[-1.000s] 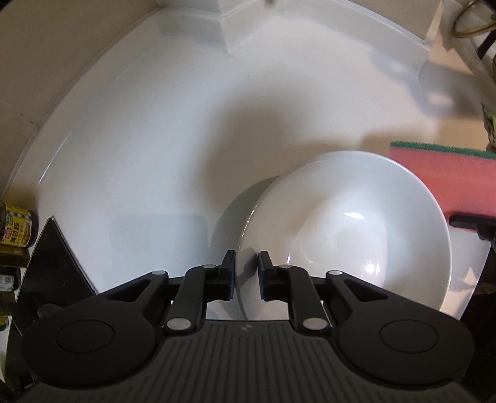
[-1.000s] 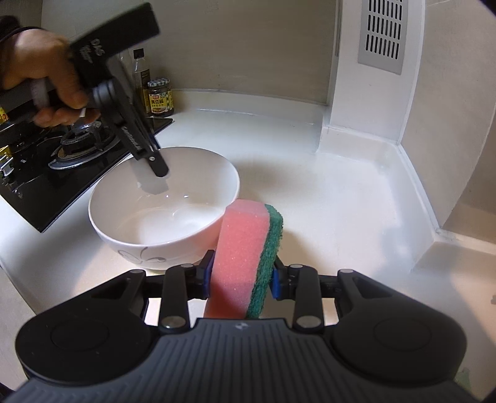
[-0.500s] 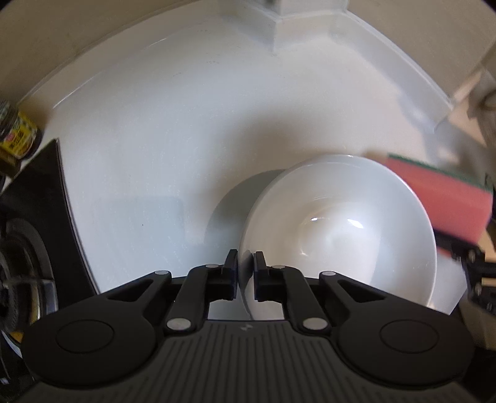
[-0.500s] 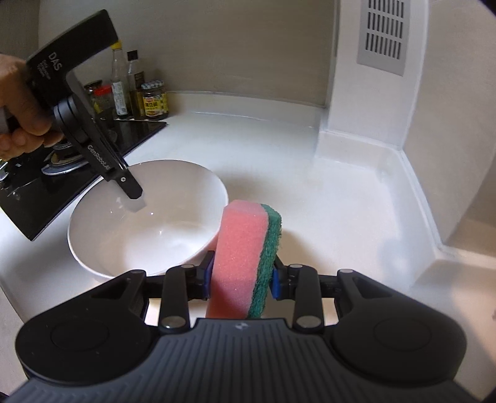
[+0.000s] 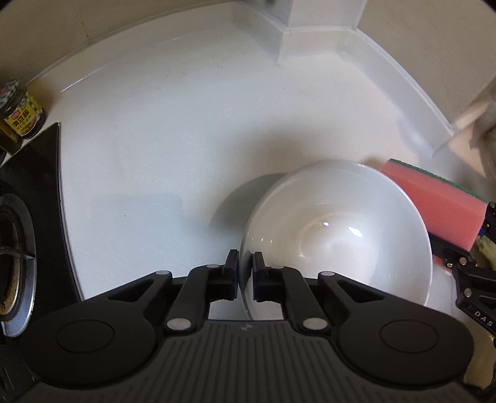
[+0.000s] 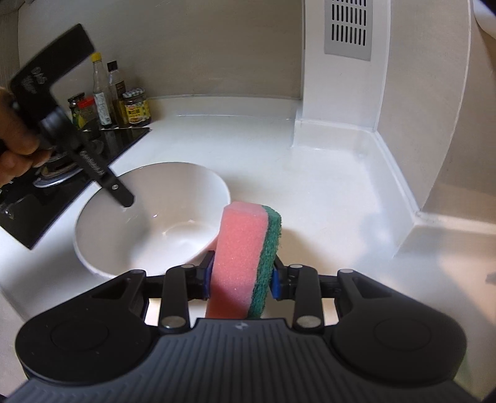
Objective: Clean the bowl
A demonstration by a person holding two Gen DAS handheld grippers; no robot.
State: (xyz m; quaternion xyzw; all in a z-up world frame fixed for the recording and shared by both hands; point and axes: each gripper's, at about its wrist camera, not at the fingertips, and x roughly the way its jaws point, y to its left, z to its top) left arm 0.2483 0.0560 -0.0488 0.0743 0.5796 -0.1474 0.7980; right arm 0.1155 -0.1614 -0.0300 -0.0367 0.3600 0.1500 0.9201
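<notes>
A white bowl [image 5: 338, 235] stands on the white counter, tipped a little so its inside faces the right wrist view [image 6: 148, 223]. My left gripper [image 5: 245, 263] is shut on the bowl's near-left rim, one pad inside and one outside. From the right wrist view it reaches down from the upper left [image 6: 124, 201], held by a hand [image 6: 15, 145]. My right gripper [image 6: 241, 276] is shut on a pink sponge with a green scouring side [image 6: 245, 248], held upright just right of the bowl. The sponge [image 5: 434, 204] also shows beside the bowl's right rim.
A black gas hob [image 6: 46, 186] lies left of the bowl. Several bottles and jars [image 6: 117, 102] stand along the back wall, and one jar [image 5: 18, 111] shows at the hob's corner. A white pillar with a vent [image 6: 347, 28] rises at the back right.
The left jaws closed from apart onto the bowl's rim, and that wrist rolled. The bowl has tipped toward the sponge. The right gripper still holds the sponge as before.
</notes>
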